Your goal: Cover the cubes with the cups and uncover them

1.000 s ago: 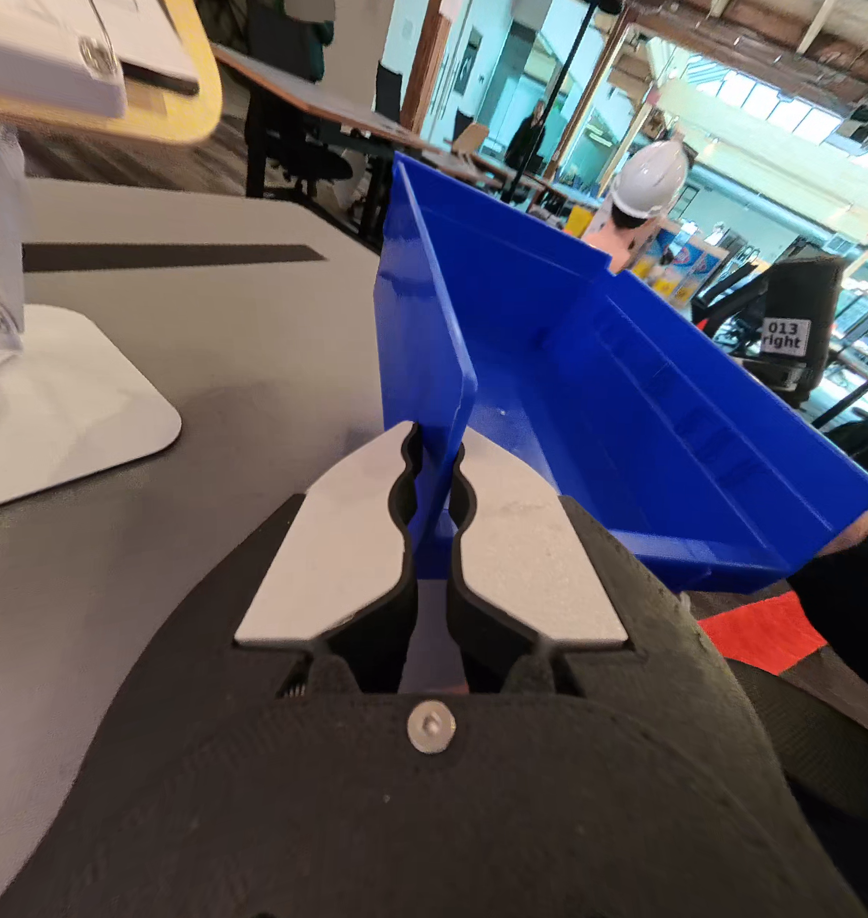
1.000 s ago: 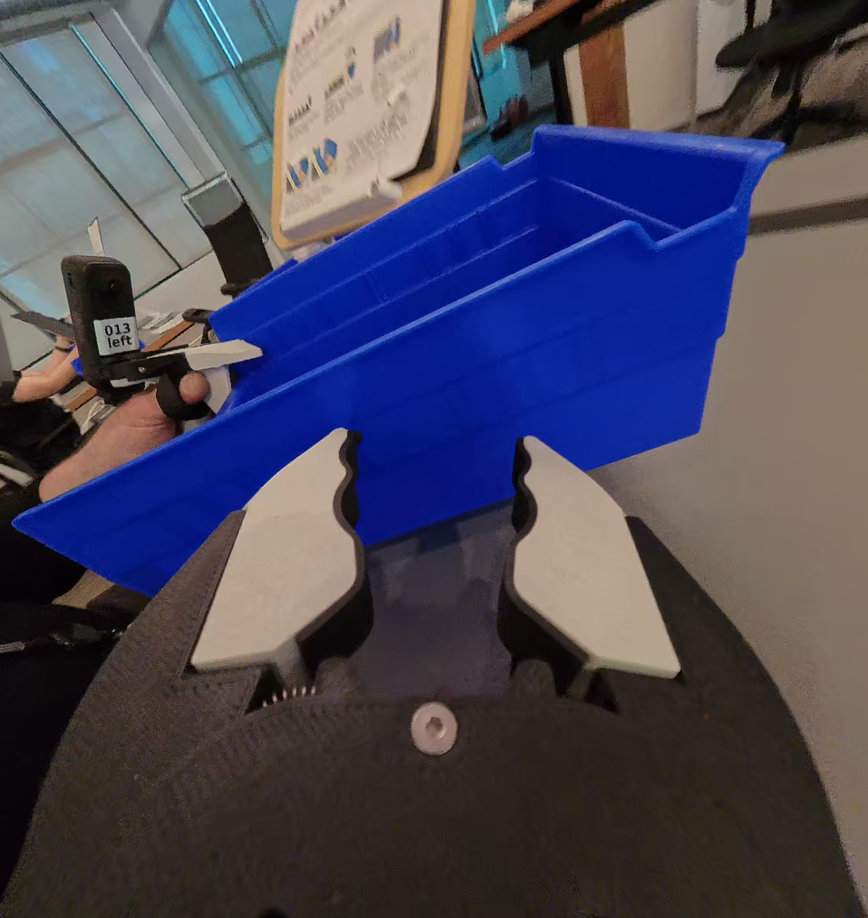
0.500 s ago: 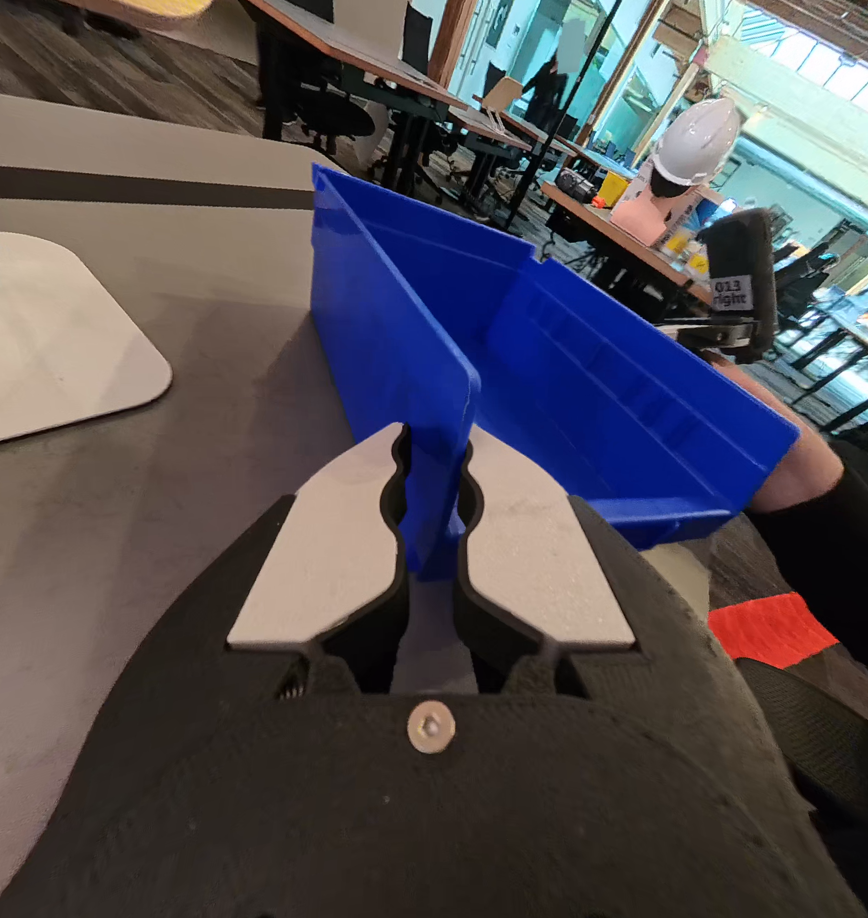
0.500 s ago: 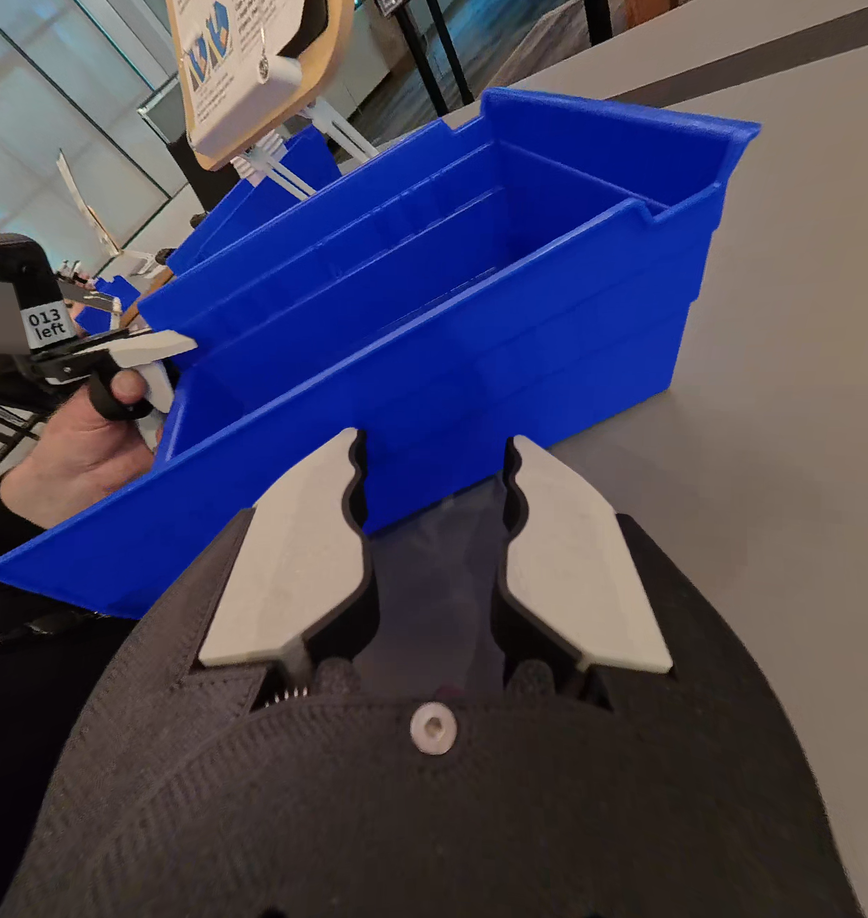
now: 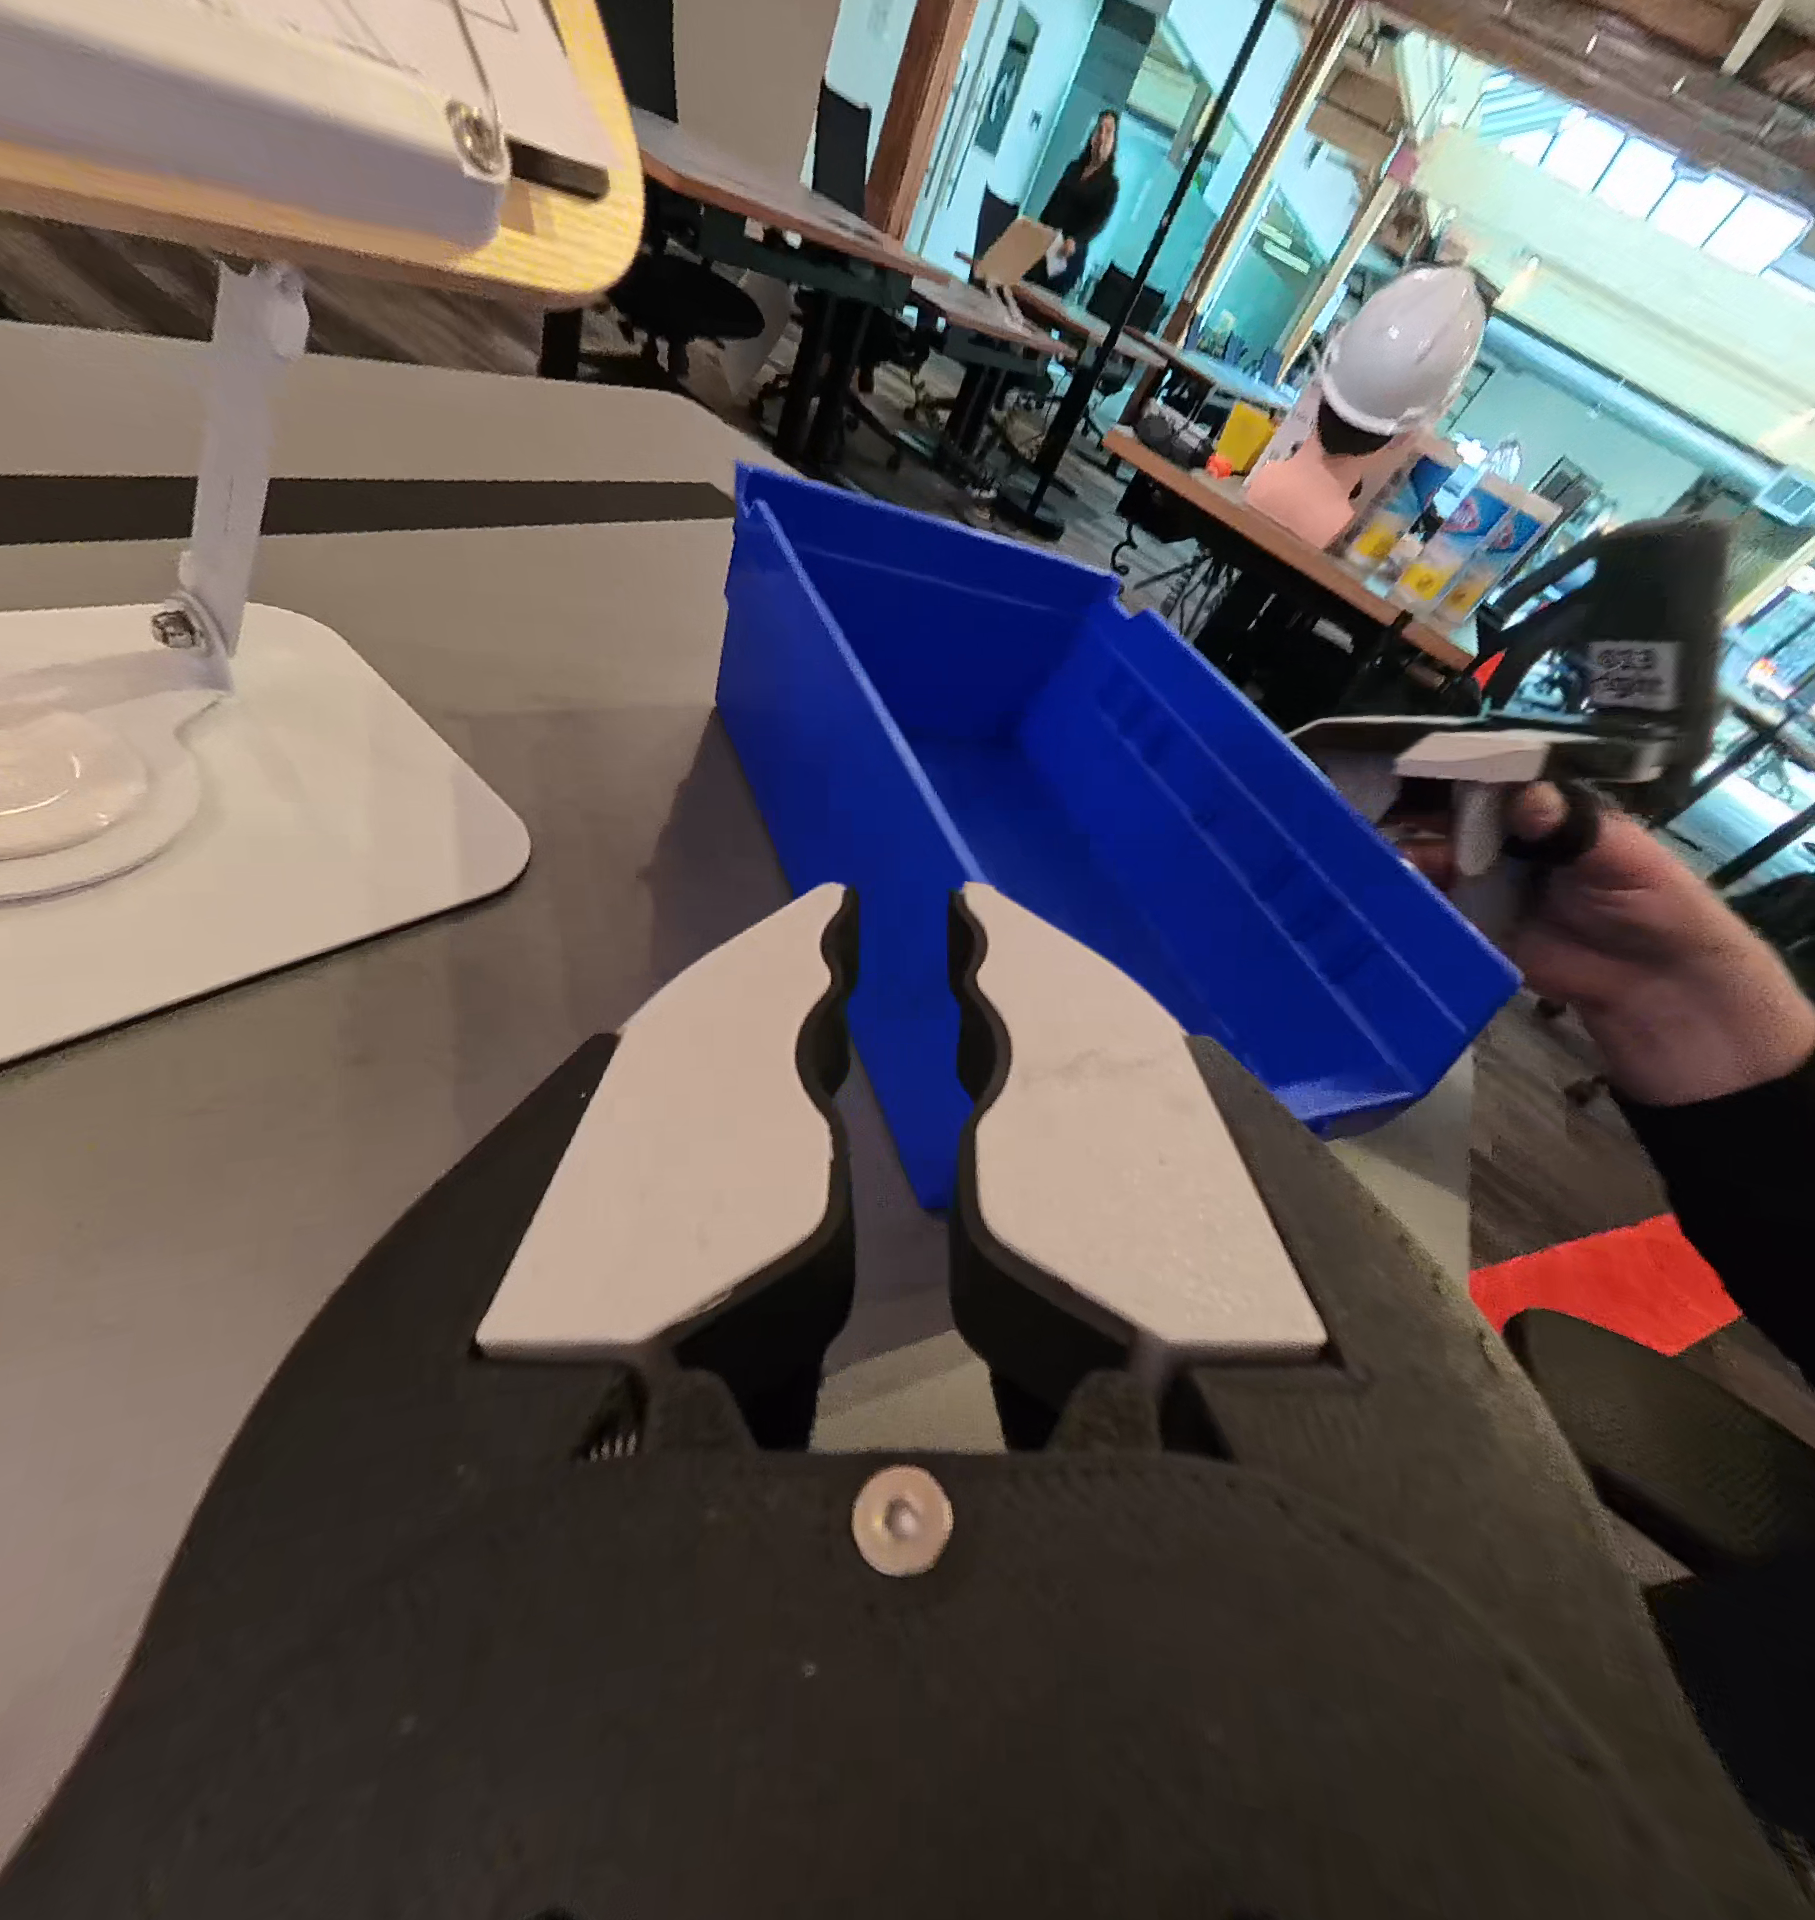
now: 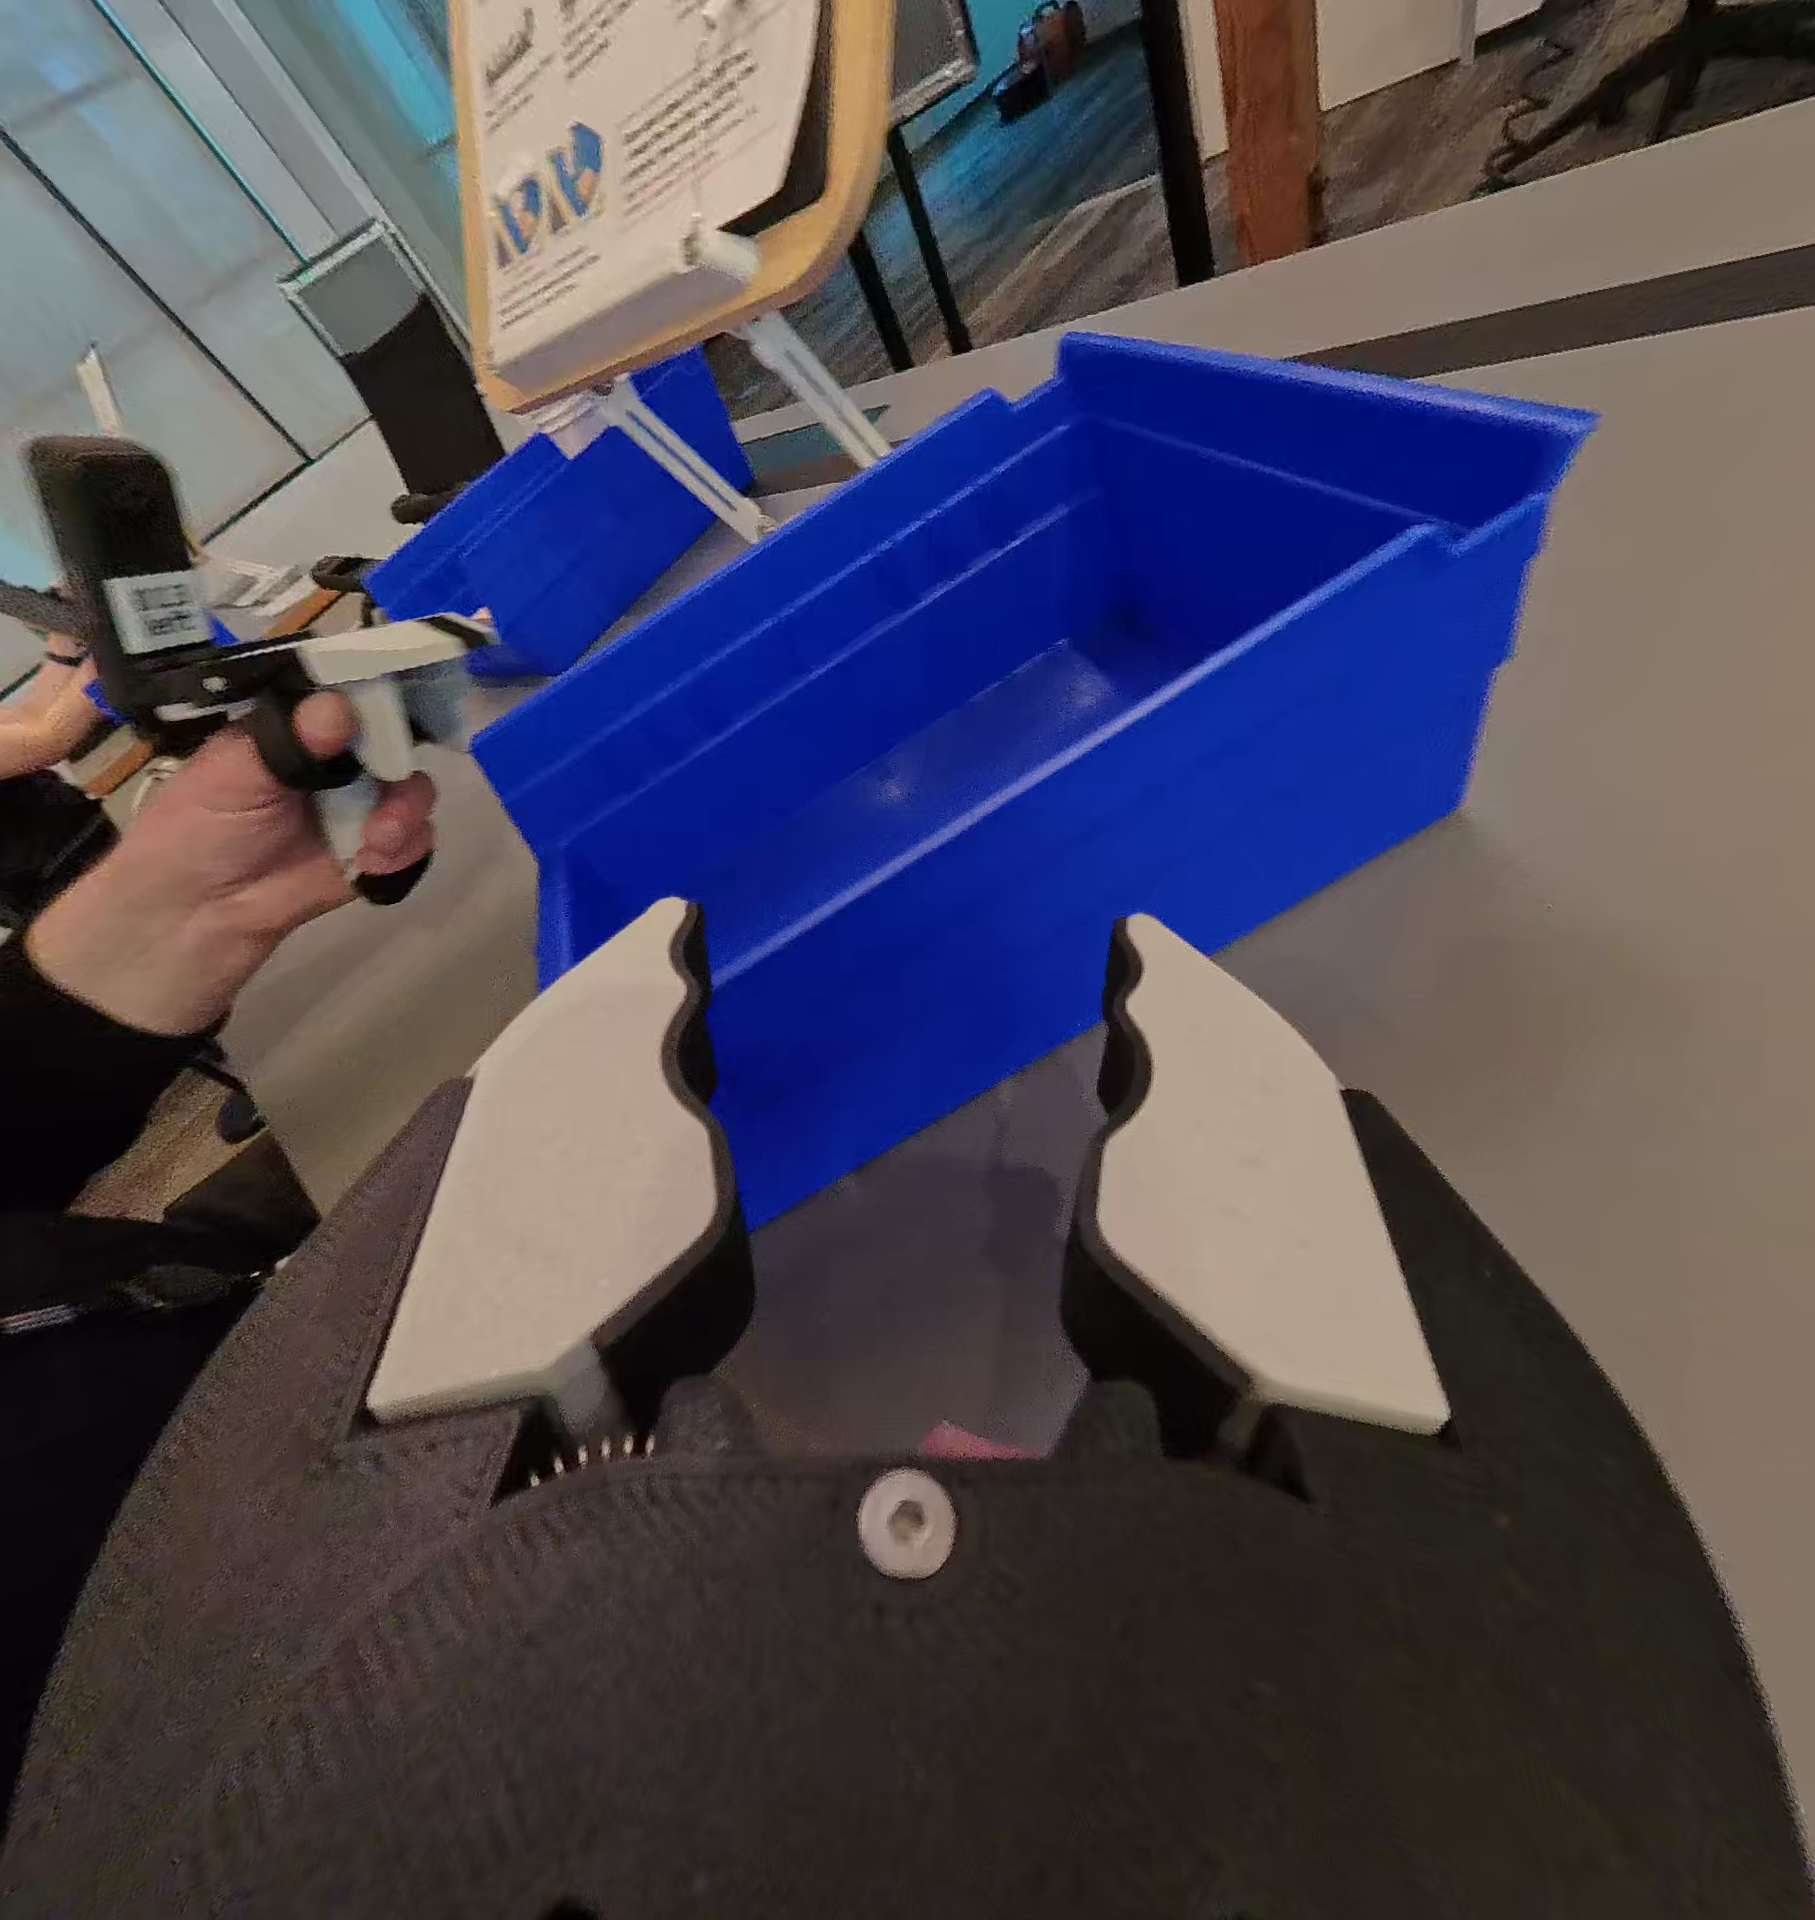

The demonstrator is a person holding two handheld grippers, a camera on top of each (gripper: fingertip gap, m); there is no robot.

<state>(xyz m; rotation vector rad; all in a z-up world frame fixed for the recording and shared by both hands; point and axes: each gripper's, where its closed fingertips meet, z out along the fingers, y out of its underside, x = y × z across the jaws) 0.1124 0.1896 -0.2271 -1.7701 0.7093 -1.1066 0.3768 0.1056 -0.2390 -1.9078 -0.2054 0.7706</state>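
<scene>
The bin (image 6: pixel 1038 727) sits on the table (image 6: pixel 1661 935), ahead of both grippers. Behind it stands a clipboard stand (image 6: pixel 664 177), with what seems a second bin (image 6: pixel 560 551) at its foot, partly hidden.

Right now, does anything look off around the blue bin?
The blue bin sits flat on the grey table and looks empty: no cups or cubes show in either view. Both grippers, left and right, are open, holding nothing.

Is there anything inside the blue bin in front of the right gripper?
No, the right wrist view looks straight into the blue bin and shows only its bare floor and walls.
</scene>
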